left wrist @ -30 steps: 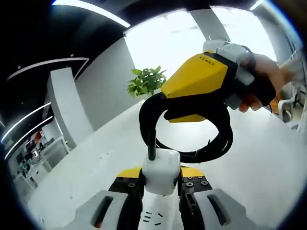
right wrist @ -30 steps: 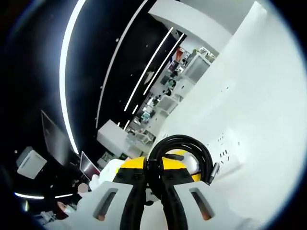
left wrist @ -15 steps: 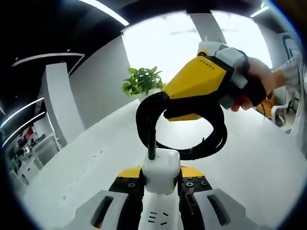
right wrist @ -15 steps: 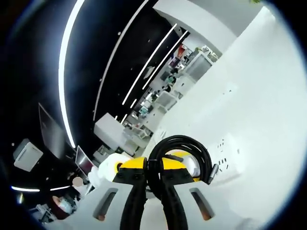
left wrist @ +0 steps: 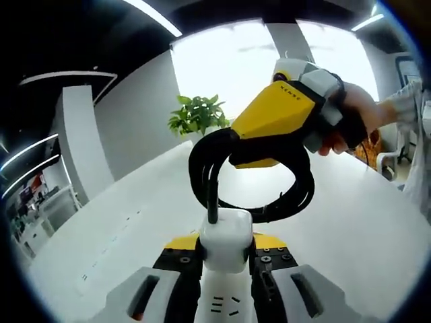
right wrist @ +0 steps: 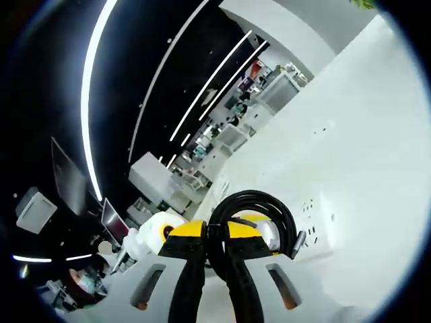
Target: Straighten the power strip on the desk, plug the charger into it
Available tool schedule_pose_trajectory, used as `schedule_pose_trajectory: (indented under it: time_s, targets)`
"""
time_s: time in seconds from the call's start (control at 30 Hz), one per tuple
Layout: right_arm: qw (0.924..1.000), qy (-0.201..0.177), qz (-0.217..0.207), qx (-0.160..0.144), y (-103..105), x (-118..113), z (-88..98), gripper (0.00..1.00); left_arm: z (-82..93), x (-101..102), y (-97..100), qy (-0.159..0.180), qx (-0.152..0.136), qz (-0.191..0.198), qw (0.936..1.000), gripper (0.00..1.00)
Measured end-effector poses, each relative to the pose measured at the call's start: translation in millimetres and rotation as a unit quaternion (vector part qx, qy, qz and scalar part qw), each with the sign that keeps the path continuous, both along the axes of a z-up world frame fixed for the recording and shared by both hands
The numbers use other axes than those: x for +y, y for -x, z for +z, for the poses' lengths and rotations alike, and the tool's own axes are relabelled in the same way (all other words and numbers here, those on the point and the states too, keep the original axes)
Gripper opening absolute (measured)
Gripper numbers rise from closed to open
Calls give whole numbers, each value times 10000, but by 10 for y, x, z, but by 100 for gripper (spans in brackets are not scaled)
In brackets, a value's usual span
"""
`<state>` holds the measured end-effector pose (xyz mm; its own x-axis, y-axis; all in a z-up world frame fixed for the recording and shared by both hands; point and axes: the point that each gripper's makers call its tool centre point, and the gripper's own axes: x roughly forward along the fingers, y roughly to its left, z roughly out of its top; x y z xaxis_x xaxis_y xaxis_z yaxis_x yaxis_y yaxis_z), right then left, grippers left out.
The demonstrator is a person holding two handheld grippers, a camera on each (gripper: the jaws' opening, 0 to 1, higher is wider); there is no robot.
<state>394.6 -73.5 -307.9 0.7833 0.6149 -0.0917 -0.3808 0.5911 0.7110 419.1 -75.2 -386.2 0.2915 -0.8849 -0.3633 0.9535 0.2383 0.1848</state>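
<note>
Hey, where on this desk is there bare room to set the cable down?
Bare desk lies right of the cable loop and left toward the plant. It is crowded near the left claw, over the power strip.

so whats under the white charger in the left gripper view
Directly below the white charger, held in the left hand-held gripper, lies the white power strip with its socket slots showing. The charger's prongs are hidden by its body, so contact cannot be told.

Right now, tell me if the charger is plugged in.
Not plugged in: the charger sits clamped in the left gripper, above the power strip sockets.
</note>
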Motion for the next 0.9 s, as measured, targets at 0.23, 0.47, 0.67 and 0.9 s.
schedule_pose_trajectory:
  time_s: [0.23, 0.47, 0.67, 0.9]
  targets:
    - [9999, -83, 104, -6, -12, 2, -93, 8, -79, 5, -41, -101, -180, 27, 9998, 25]
    - [9963, 352, 613, -486, 104, 15, -57, 14, -72, 6, -21, -77, -321, 51, 9994, 25]
    - [9856, 1116, 560, -1140, 137, -214, 82, 20, -73, 3, -15, -115, -339, 54, 9993, 25]
    - [9601, 1925, 646, -1925, 127, -360, 95, 39, -60, 1, -11, -26, -375, 99, 9992, 25]
